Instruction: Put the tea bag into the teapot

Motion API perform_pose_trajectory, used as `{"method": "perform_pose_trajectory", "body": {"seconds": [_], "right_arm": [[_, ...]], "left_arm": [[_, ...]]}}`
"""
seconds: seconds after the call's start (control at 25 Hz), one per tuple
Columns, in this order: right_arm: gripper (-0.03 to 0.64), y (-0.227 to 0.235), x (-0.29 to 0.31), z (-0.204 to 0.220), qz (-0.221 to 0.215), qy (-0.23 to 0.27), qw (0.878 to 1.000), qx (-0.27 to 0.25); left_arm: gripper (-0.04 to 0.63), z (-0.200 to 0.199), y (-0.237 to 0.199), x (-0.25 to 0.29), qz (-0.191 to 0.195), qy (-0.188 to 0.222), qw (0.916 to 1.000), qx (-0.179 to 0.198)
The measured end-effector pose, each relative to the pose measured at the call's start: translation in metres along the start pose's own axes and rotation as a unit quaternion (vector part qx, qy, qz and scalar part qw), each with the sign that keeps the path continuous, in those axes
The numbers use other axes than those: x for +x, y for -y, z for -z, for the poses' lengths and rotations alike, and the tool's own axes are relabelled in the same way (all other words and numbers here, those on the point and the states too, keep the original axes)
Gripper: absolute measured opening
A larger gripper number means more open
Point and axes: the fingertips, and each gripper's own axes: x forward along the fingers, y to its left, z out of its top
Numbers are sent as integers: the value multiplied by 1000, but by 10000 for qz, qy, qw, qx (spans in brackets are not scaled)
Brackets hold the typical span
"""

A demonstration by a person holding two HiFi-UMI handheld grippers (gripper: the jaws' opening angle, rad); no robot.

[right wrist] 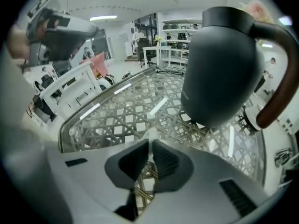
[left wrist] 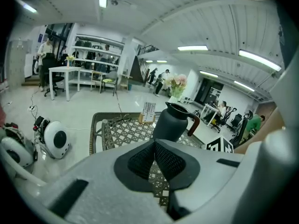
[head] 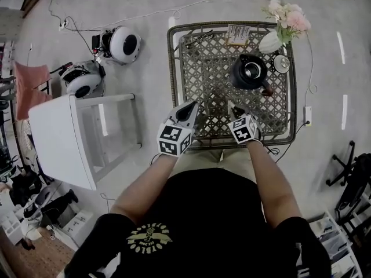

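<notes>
Pale paper tea bag [right wrist: 149, 134], judged light, limp and easily torn, is shown pinched by its edge in the nearly closed right gripper [right wrist: 150, 143], near the dark matte rounded teapot [right wrist: 224, 64]; left gripper [left wrist: 154, 143] closed on nothing.

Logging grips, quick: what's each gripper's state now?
Left gripper: closed, empty.
Right gripper: closed on a thin pale piece, likely the tea bag.

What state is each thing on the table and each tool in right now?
teapot: upright, lid off, mouth open.
right tool: shut on the tea bag.
left tool: shut, empty.
vase: upright, holding flowers.
</notes>
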Motion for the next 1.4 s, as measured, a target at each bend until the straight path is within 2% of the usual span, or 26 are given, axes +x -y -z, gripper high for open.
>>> {"method": "perform_pose_trajectory", "body": {"seconds": [0.04,0.12,0.52,0.68,0.96,1.4], "right_arm": [[23,0,0,3,74,-110,9999,-71],[11,-1,-5,0,86,-148,9998,-50],[11,11,-105,-72,15,715,9966,415],[11,14,-147,-99,37,968,9949,282],[11,21,-204,-123,-94,1328,9911,95],[11,34,-274,-163,-709,1770,9795,-652]], "left_arm": [[8,-2,0,-1,2,9,10000,12],[8,-9,-1,-3,6,22,10000,57],[8,-73,0,-27,58,659,9978,-28],[8,-95,12,-38,95,869,9960,172],[8,-133,52,-41,51,1039,9922,685],[8,-198,103,-44,-335,1598,9831,825]]}}
